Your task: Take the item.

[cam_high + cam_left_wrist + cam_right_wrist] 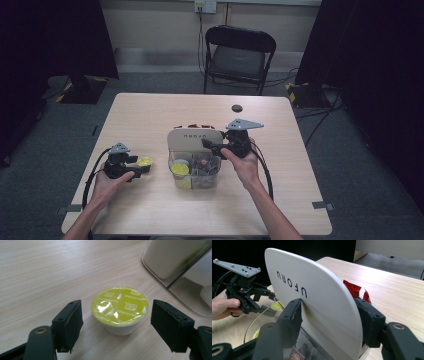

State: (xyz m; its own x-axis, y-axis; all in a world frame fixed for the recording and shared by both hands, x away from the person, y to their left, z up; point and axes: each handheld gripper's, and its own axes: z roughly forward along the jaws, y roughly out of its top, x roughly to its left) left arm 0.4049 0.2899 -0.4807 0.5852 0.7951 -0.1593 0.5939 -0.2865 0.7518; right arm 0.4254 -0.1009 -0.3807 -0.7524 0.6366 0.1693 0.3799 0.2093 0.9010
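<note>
We see a pale wooden desk (pixel 150 210) from above. Our left gripper (pixel 116 322) sits nr the desk's left edge, jaws apart, w/ a yellow-lidded capsule (pixel 120 307) standing upright on the desk btwn them; neither pad touches it, small gaps both sides. The capsule lies straight ahead of the left fingers, and its round lid faces up, so no long axis to line up. Our right gripper (pixel 329 325) is clamped on the white lid (pixel 317 297) of a clear box (pixel 195 172) at desk centre, holding it upright. The box, holding more capsules, is just to the capsule's right. We judge the left hand nearer by far; the capsule looks just set down or abt to be grasped.
</note>
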